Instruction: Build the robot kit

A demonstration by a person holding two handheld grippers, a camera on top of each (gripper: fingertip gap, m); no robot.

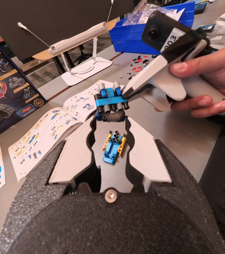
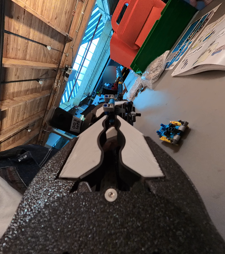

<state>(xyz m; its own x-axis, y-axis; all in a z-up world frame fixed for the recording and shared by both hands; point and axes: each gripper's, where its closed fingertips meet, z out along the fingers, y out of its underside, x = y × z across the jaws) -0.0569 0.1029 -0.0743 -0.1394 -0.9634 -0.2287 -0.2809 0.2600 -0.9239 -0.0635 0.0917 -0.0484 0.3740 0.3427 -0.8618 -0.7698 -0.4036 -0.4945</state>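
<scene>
Grey table (image 1: pixel 171 130): left gripper (image 1: pixel 111 118) clamps the brick assembly (image 1: pixel 111 101); right gripper (image 2: pixel 111 116) pinches its blue beam. I'd hold both steady.

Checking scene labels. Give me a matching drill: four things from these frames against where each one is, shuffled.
Things:
1. gear assembly
2. blue-and-yellow assembly
3. instruction booklet
4. blue bin

Places:
A. lying open on the table
B. flat on the table, below the left gripper
C. far side of the table, holding clear bags
D. held up off the table between both grippers

Pairs: 1-D, 2-B, 3-A, 4-C
</scene>
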